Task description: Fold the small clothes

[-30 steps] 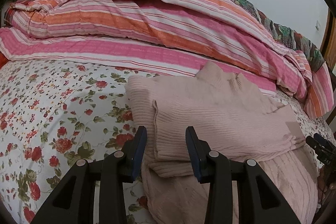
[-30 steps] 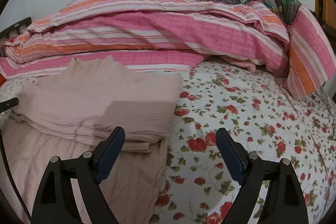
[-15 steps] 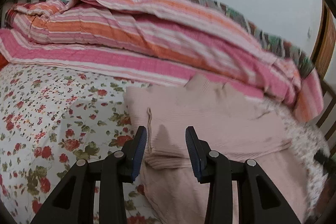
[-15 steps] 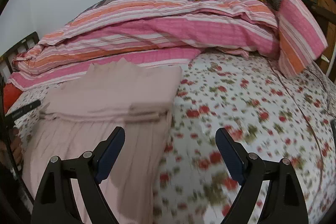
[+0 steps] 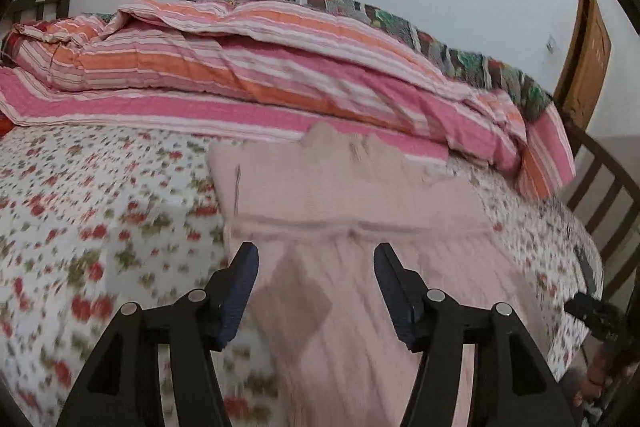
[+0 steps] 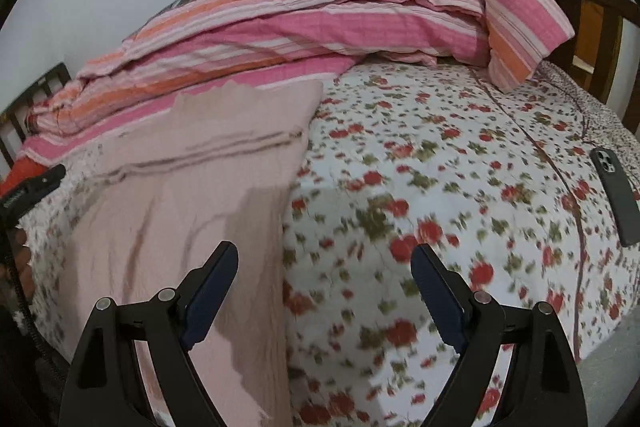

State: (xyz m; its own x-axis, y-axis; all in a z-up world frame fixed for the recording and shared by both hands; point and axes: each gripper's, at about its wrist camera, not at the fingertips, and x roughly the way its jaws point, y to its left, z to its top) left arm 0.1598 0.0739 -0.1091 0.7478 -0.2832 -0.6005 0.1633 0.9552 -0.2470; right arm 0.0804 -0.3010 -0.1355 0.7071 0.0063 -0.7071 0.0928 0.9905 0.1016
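Note:
A pale pink knit sweater [image 5: 352, 211] lies partly folded on the flowered bedsheet [image 5: 100, 211], its upper part doubled over and its lower part running toward the bed's near edge. My left gripper [image 5: 316, 267] hovers above the lower part, its jaws opening, nothing between them. In the right wrist view the sweater [image 6: 192, 179] lies at the left. My right gripper [image 6: 324, 267] is wide open above the sweater's right edge and the sheet [image 6: 440, 167], holding nothing.
A bunched pink and orange striped quilt [image 5: 260, 67] fills the far side of the bed. A dark phone [image 6: 616, 191] lies on the sheet at the right. Wooden bed rails [image 5: 608, 203] and a door [image 5: 584, 59] stand at the right.
Both grippers have pulled back toward the near edge of the bed, so the sweater looks farther away. The left jaws have spread wider. The right jaws are unchanged.

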